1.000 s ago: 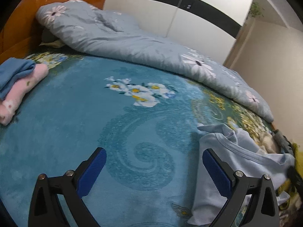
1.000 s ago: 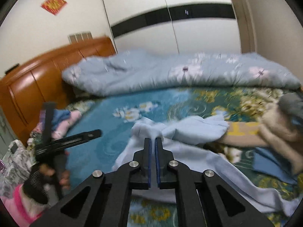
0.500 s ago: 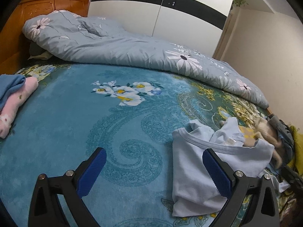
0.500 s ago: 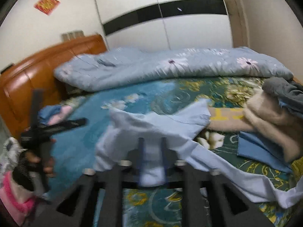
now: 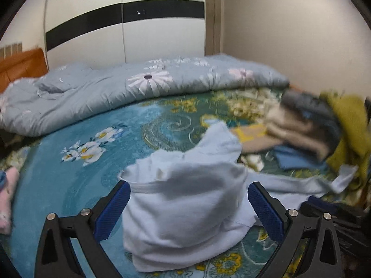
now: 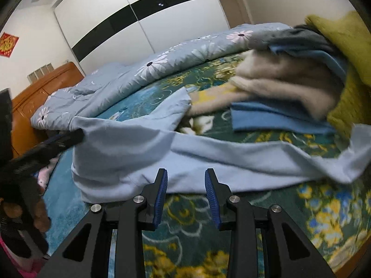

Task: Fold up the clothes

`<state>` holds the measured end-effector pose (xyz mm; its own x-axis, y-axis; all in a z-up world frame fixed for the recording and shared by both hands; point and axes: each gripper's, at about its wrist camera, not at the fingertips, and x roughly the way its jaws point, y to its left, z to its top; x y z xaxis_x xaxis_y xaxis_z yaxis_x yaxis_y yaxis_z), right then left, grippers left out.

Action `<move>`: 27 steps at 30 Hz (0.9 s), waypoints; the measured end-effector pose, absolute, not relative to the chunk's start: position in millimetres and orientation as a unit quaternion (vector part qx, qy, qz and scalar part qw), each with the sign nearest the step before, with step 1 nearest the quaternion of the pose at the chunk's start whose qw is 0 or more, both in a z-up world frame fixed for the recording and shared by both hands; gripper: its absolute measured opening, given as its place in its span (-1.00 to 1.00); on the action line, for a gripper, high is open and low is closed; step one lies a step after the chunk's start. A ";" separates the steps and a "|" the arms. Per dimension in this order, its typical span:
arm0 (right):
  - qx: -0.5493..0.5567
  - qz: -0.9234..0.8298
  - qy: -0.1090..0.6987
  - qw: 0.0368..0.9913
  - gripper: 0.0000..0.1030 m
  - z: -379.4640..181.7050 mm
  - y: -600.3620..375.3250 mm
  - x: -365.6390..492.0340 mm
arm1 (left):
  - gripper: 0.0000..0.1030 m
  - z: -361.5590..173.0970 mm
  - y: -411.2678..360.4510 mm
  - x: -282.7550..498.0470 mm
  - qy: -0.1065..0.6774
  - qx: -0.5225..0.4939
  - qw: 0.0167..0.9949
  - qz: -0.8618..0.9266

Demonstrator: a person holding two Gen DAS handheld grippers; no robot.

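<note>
Pale-blue shirt (image 5: 185,210) lay bunched between the spread left hand-held gripper (image 5: 189,210); right hand-held gripper (image 6: 185,194) gaped (empty): pinch hems, pull flat.

My bedroom, bed ahead of me.
A white wardrobe (image 5: 125,30) with a black band stands at 12 o'clock, ceiling light glinting off it; the orange wooden headboard (image 6: 44,92) sits at 10, a cream wall (image 5: 289,34) at 2, a red wall hanging (image 6: 8,44) at 9.
</note>
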<state>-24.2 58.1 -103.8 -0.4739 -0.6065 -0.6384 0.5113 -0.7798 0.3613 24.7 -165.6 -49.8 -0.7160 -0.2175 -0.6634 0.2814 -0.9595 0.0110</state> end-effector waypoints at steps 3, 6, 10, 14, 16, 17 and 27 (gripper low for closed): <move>0.398 -0.854 -0.068 0.327 -0.33 -104.5 61.4 -19.5 | 0.42 -55.3 -160.3 25.8 0.051 0.355 0.134 -0.924; 0.400 -0.852 -0.076 0.328 -0.33 -105.3 64.7 -14.8 | -0.64 -58.1 -173.4 34.5 0.088 0.351 0.129 -0.923; 0.402 -0.850 -0.087 0.330 -0.33 -106.3 69.0 -8.6 | -0.80 -57.1 -197.7 51.5 0.155 0.338 0.112 -0.922; 0.403 -0.849 -0.088 0.330 -0.33 -105.6 75.2 -1.1 | -0.82 -28.4 -243.9 96.9 0.221 0.274 0.113 -0.929; 0.402 -0.850 -0.085 0.330 -0.33 -104.5 79.1 3.2 | -0.82 -22.0 -272.2 121.0 0.247 0.242 0.111 -0.932; 0.402 -0.850 -0.083 0.330 -0.33 -104.0 81.0 5.4 | -0.82 -19.8 -287.2 133.5 0.261 0.227 0.107 -0.932; 0.414 -0.841 -0.074 0.340 -0.33 -109.7 71.3 13.8 | -0.98 -49.2 -416.5 245.8 0.316 0.197 0.215 -0.903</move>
<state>13.8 71.3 -109.7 -0.4262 -0.6333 -0.6460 0.5101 -0.7580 0.4065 245.8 -416.5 -49.2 -0.8296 -0.2637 -0.4921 0.5130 -0.7081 -0.4853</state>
